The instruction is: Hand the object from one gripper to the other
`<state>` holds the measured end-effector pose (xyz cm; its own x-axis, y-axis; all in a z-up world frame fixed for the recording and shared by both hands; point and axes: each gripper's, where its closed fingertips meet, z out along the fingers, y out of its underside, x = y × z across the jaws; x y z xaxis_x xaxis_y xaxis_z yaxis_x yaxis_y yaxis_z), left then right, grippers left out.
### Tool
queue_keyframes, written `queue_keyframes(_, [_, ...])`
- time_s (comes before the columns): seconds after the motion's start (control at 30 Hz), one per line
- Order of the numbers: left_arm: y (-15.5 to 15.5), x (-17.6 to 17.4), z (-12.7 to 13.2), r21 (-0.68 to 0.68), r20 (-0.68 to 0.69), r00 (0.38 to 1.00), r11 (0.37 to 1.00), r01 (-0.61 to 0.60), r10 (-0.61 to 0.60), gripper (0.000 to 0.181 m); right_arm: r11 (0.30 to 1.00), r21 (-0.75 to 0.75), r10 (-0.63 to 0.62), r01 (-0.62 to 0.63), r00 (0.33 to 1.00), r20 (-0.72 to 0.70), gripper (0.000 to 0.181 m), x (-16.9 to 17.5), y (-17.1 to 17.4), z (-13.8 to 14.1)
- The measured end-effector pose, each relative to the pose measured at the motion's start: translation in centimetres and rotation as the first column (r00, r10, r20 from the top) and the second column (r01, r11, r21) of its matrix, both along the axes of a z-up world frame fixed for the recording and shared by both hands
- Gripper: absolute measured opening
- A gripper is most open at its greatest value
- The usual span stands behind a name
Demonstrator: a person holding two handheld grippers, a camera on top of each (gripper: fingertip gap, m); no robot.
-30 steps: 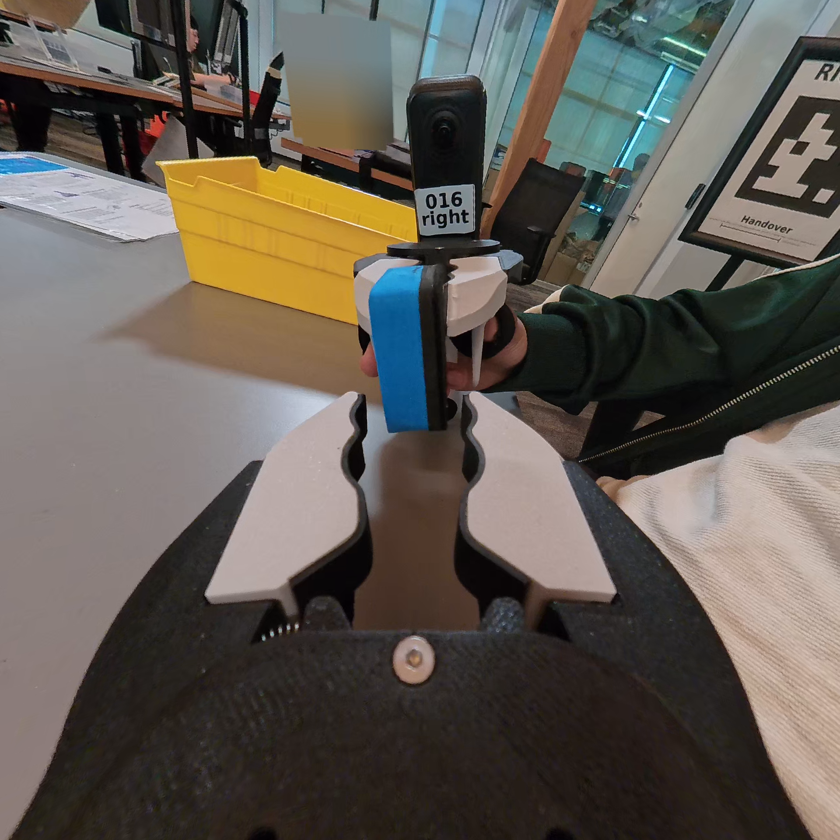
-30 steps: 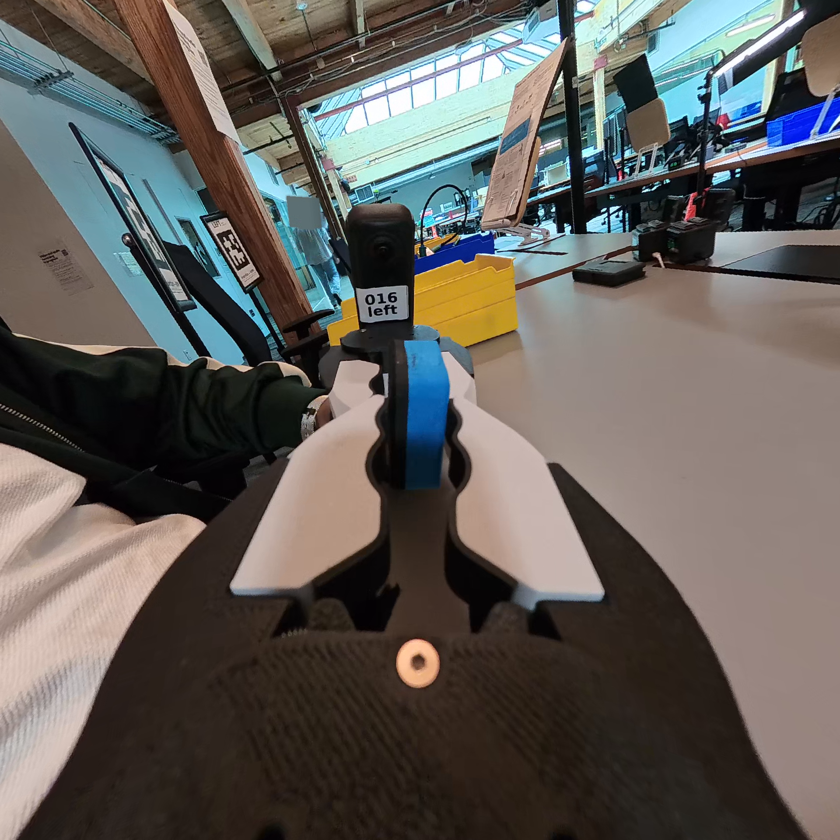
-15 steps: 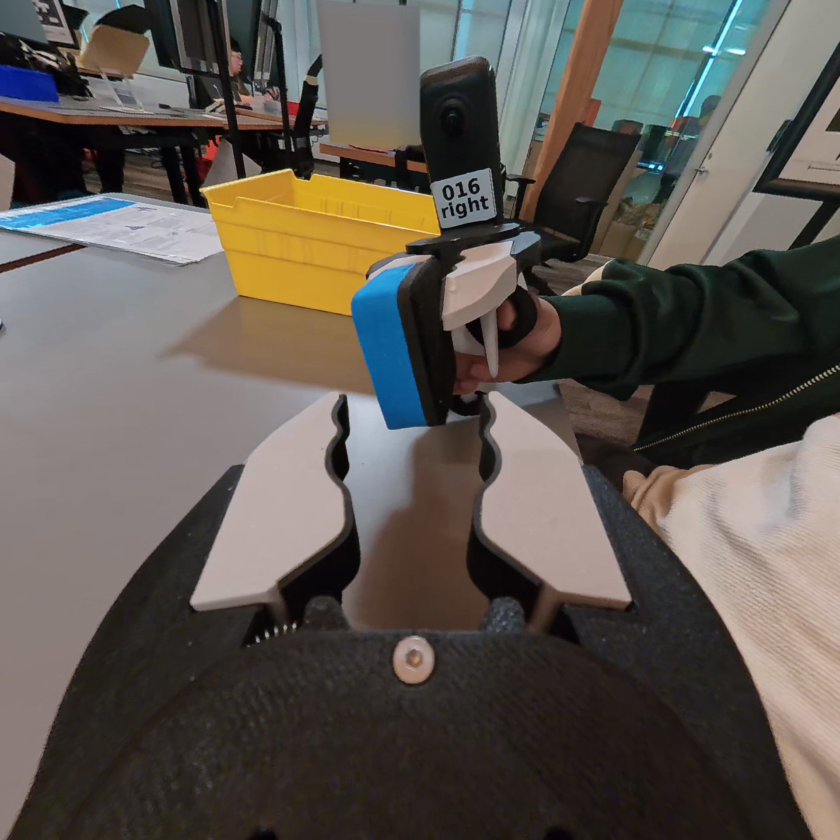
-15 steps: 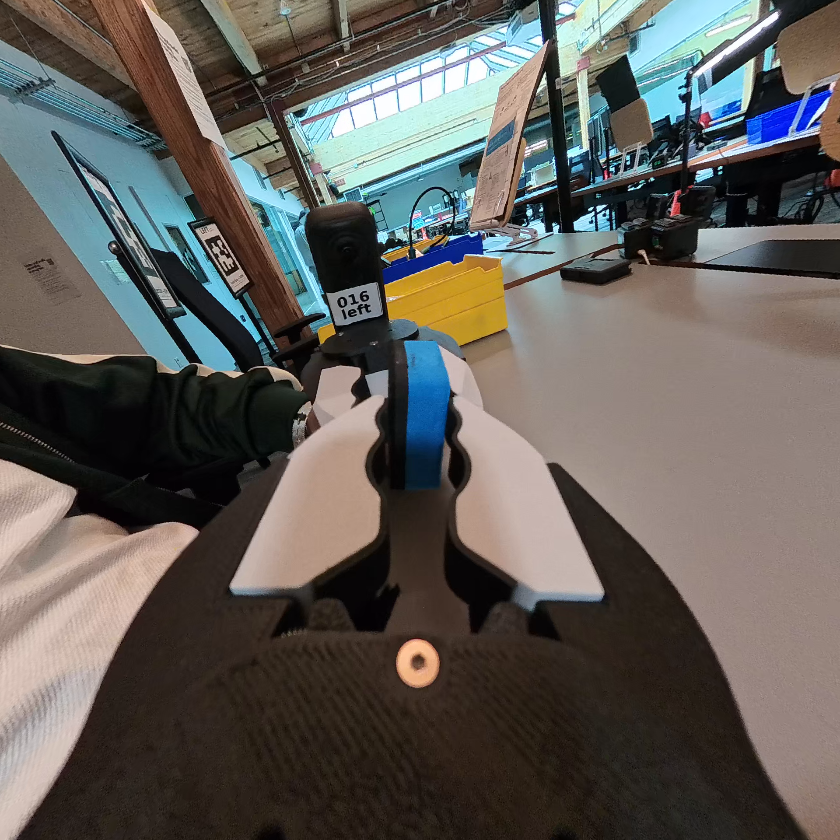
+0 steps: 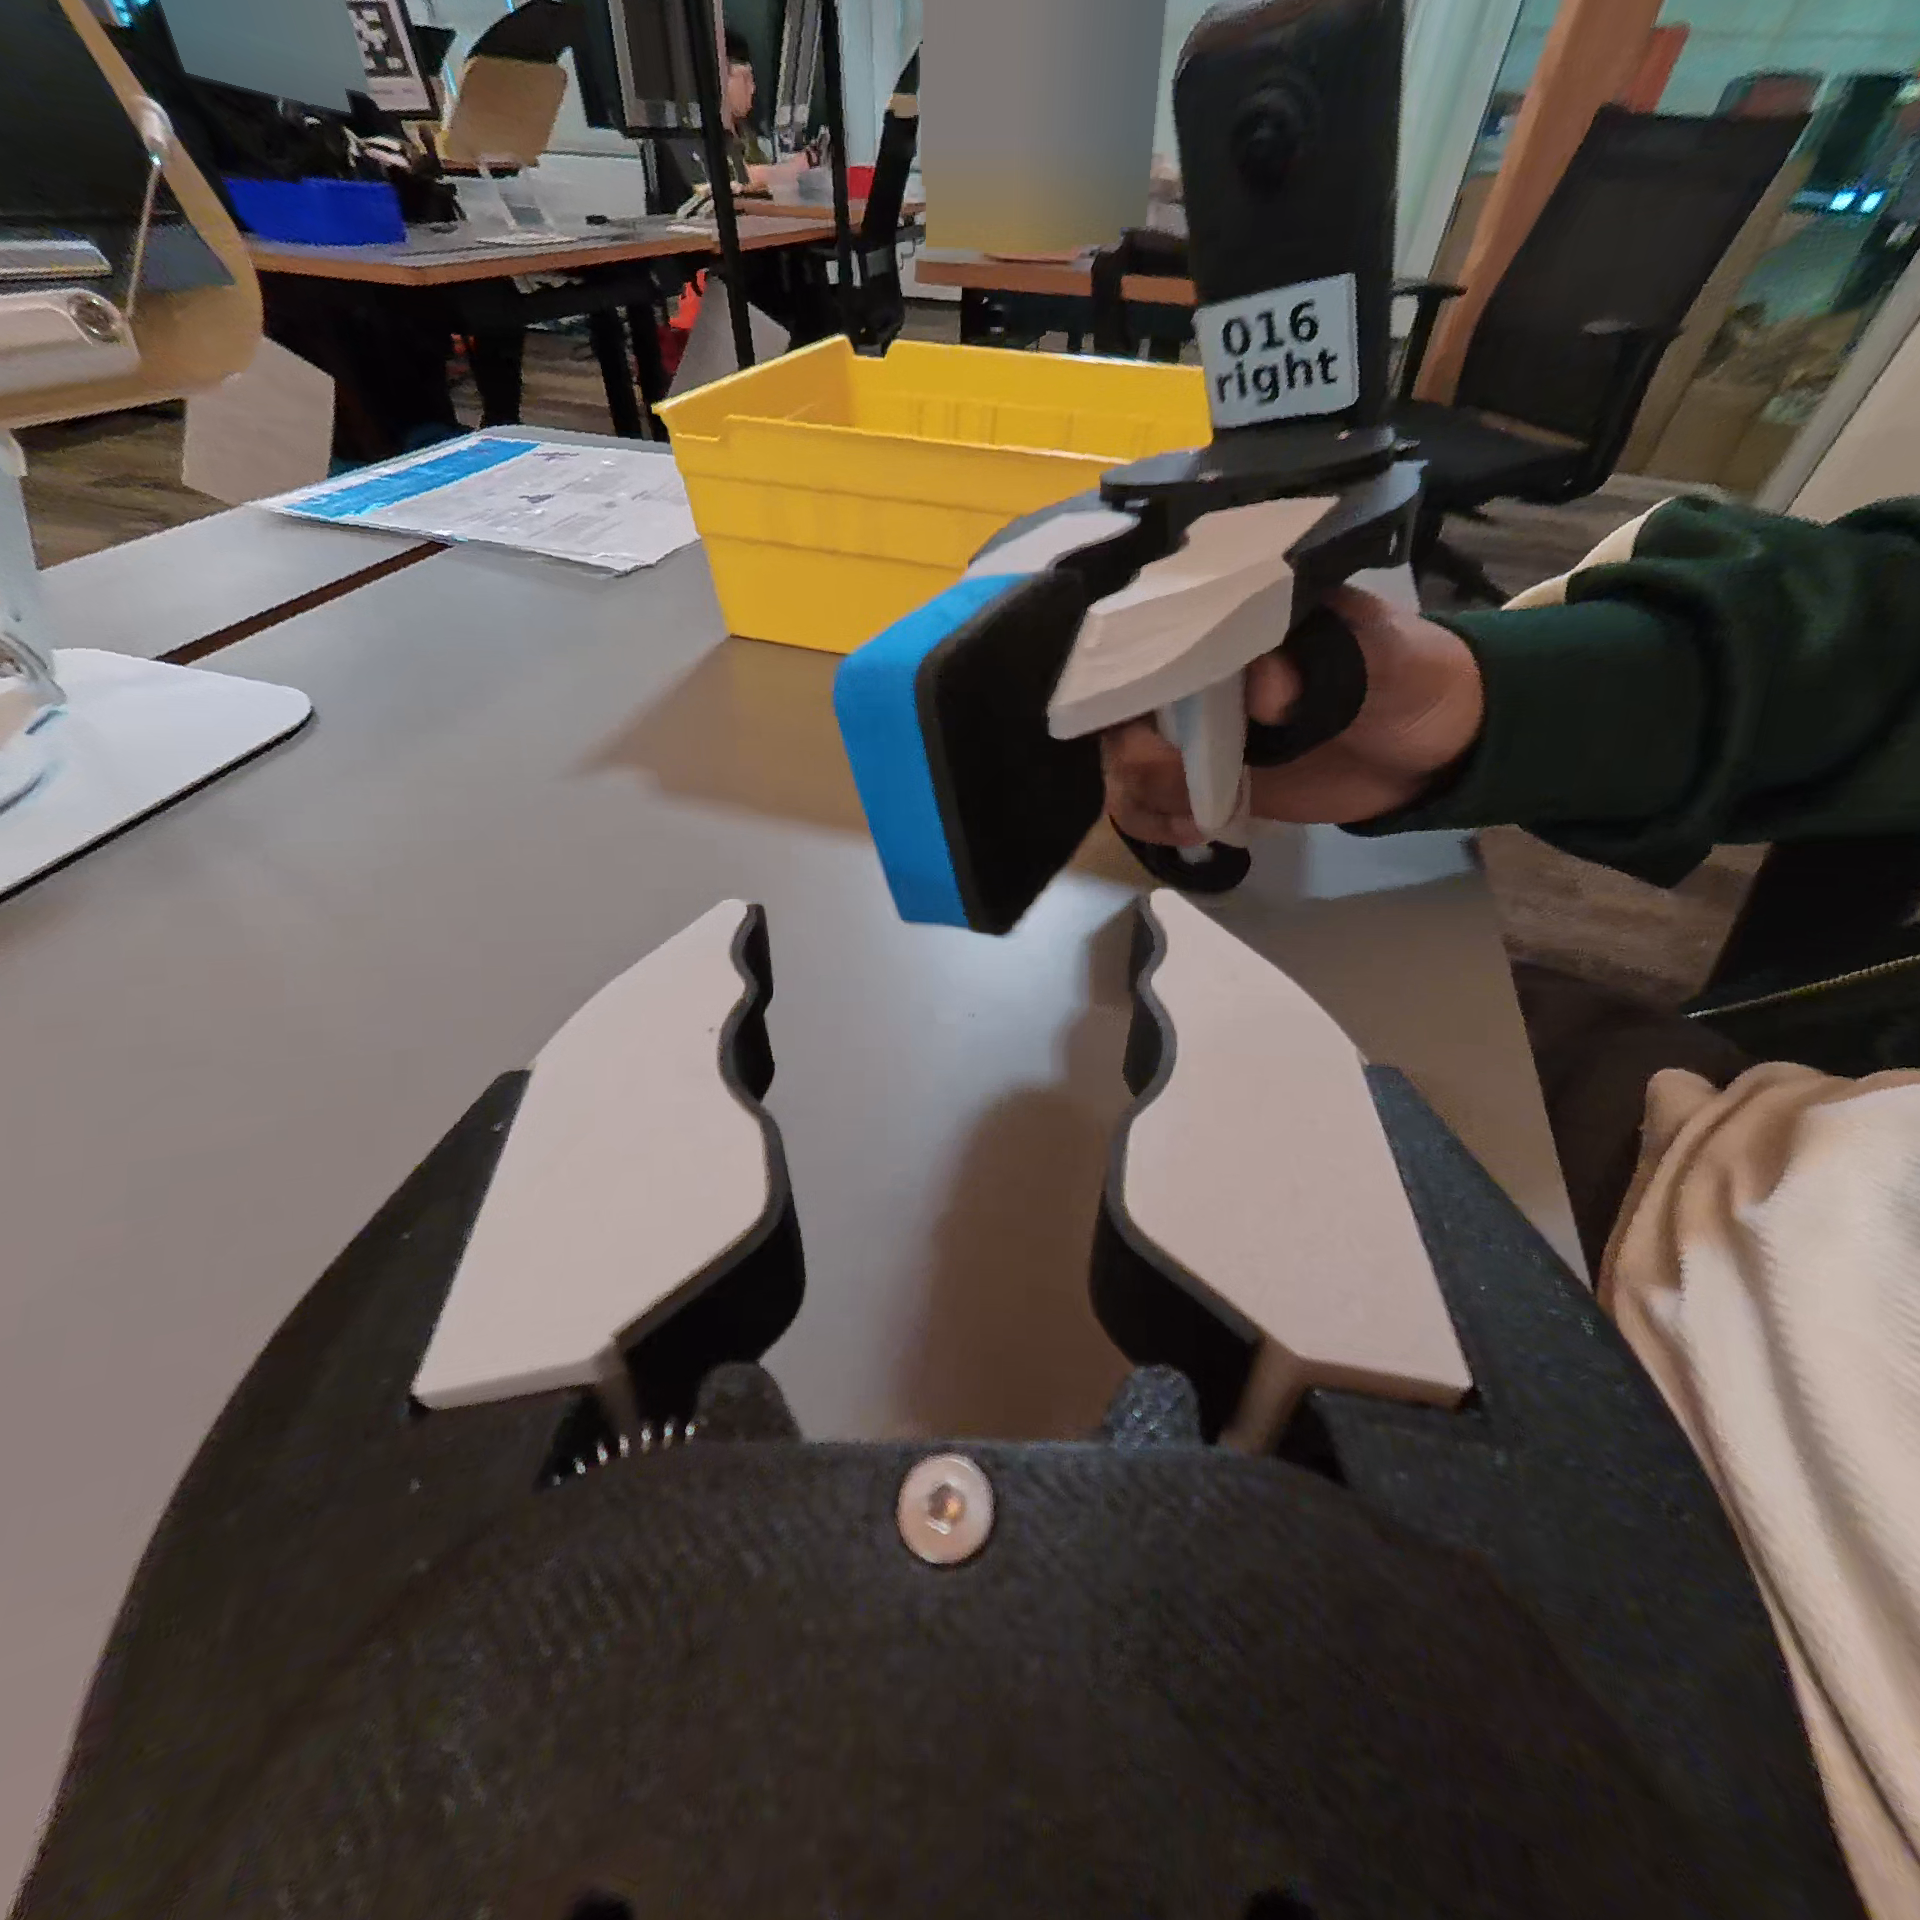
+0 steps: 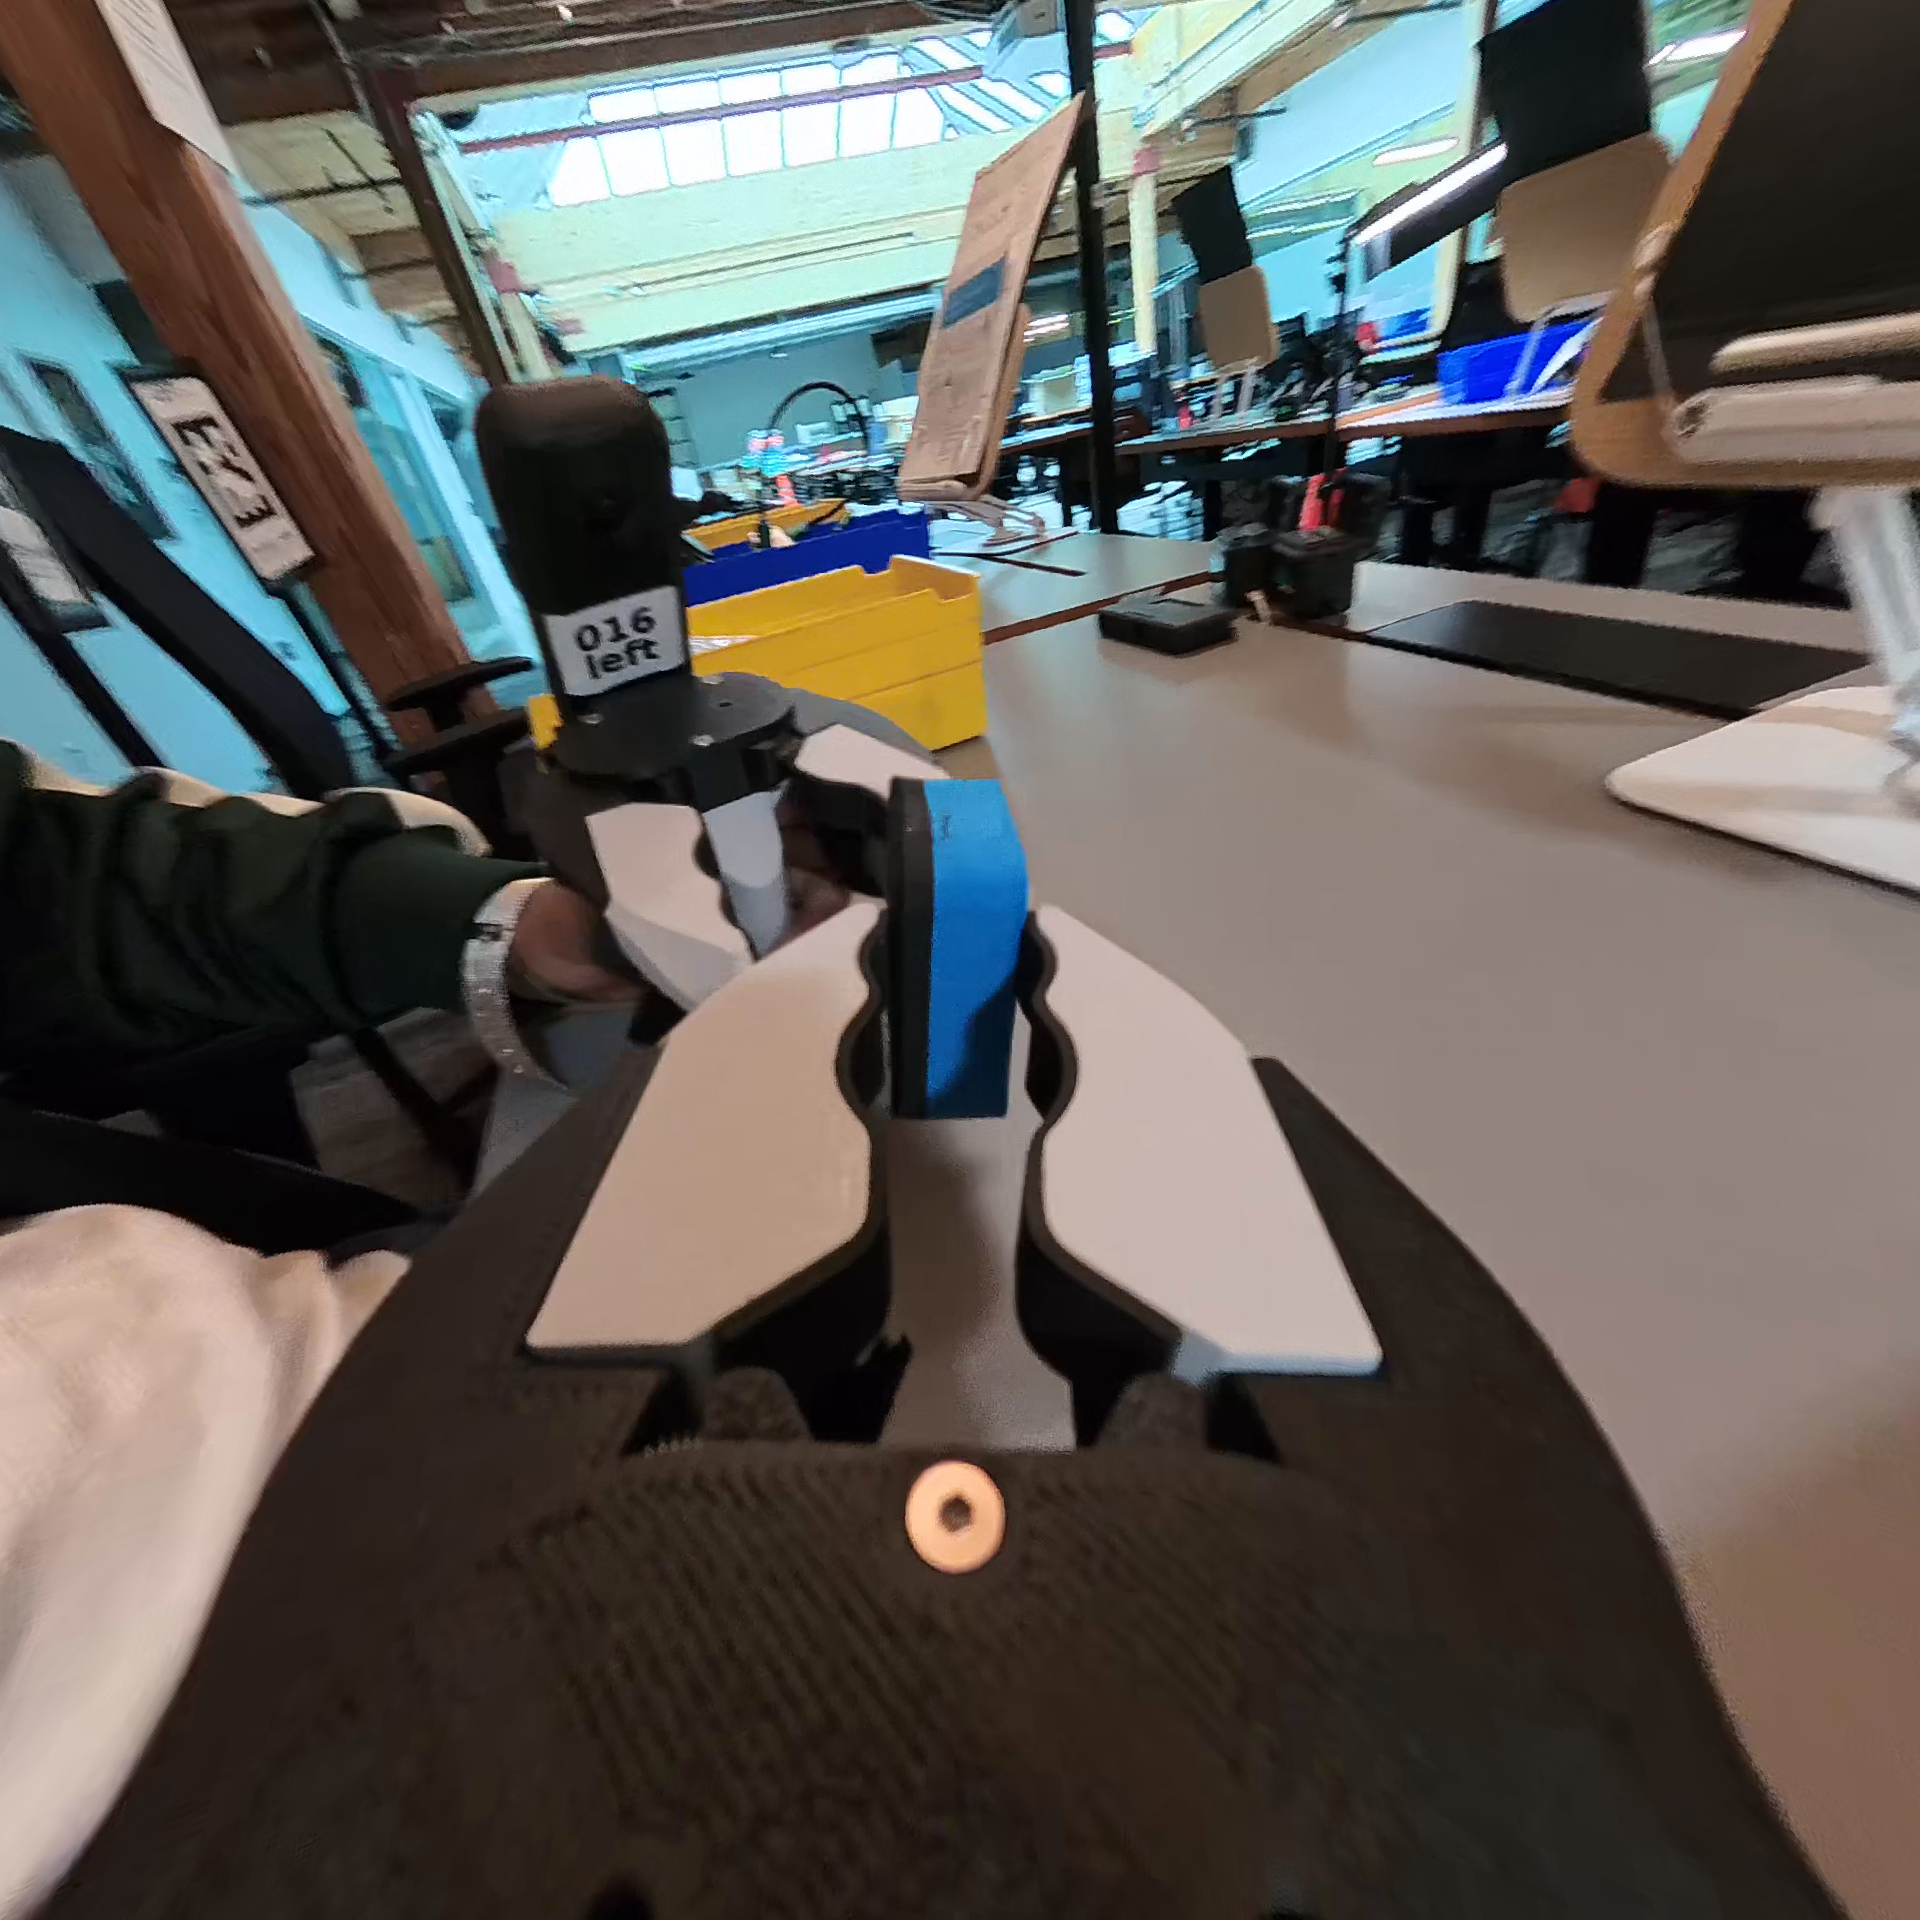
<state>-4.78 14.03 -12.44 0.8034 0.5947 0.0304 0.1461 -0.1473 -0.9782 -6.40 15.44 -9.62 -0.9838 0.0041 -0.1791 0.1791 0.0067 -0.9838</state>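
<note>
Right wrist view: right gripper (image 6: 951,997) fingers clamp the blue-and-black block (image 6: 961,945) edge-on, leaving its free end reachable for the empty, spread-open left gripper (image 5: 951,971).

We see our right tongs (image 6: 956,997) pinched on a blue-and-black block (image 6: 961,966), which stands upright on edge between the white fingers (image 6: 1174,1143). Just left of it, the left tongs (image 6: 727,862) are held by a hand (image 6: 561,945) in a dark green sleeve. Farther off, a yellow bin (image 6: 862,644) sits on the grey tabletop (image 6: 1403,987).
</note>
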Motion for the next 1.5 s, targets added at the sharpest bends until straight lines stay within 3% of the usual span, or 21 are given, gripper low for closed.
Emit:
queue_keyframes(0.13, [0.0, 0.0, -0.4, -0.007, 0.034, 0.999, 1.000, -0.002, 0.003, 0.058, 0.996, 0.024, -0.086, 0.091, 0.984, -0.159, 0.023, -0.8, 0.4, 0.2])
queue_keyframes(0.23, [-0.2, 0.0, 0.0, 0.049, 0.054, 0.999, 0.999, -0.001, -0.002, 0.057, 0.997, 0.024, -0.067, 0.072, 0.982, -0.179, 0.023, -0.3, 0.2, 0.2])
queue_keyframes(0.4, [-0.6, -0.1, 0.7, 0.148, 0.074, 0.997, 0.989, 0.008, -0.020, 0.059, 1.000, -0.008, 0.001, -0.001, 0.999, -0.051, 0.023, 0.2, 0.1, 0.3])
queue_keyframes(0.53, [-0.4, 0.1, 1.0, 0.169, 0.066, 0.997, 0.985, 0.035, -0.047, 0.058, 0.996, -0.063, 0.074, -0.065, 0.986, 0.148, 0.023, 0.2, 0.5, 0.7])
queue_keyframes(0.77, [1.8, 2.1, 0.5, 0.171, 0.095, 0.974, 0.967, 0.188, -0.206, 0.052, 0.971, -0.211, 0.175, -0.113, 0.936, 0.305, 0.024, -0.2, 1.6, 2.3])
queue_keyframes(1.03, [2.1, 2.8, 1.4, 0.280, 0.128, 0.952, 0.931, 0.233, -0.277, 0.043, 0.966, -0.125, 0.247, -0.226, 0.948, 0.203, 0.023, 2.7, 0.1, 1.4])
queue_keyframes(1.27, [1.8, 3.1, 1.6, 0.376, 0.192, 0.918, 0.890, 0.257, -0.346, 0.022, 0.975, -0.055, 0.222, -0.217, 0.967, 0.124, 0.026, 3.3, -0.7, 0.4])
queue_keyframes(1.37, [1.5, 2.9, 1.8, 0.403, 0.208, 0.915, 0.883, 0.241, -0.345, 0.023, 0.992, -0.114, 0.057, -0.056, 0.998, 0.001, 0.086, 1.3, -0.7, 1.5])
queue_keyframes(1.43, [1.2, 2.7, 2.2, 0.446, 0.223, 0.910, 0.867, 0.223, -0.349, 0.022, 0.987, -0.163, -0.035, 0.009, 0.987, -0.156, 0.104, 0.7, -0.1, 2.8])
queue_keyframes(1.5, [0.7, 2.4, 2.4, 0.500, 0.253, 0.896, 0.842, 0.202, -0.366, 0.022, 0.991, -0.131, -0.070, 0.027, 0.940, -0.335, 0.109, 1.0, 0.2, 2.9])
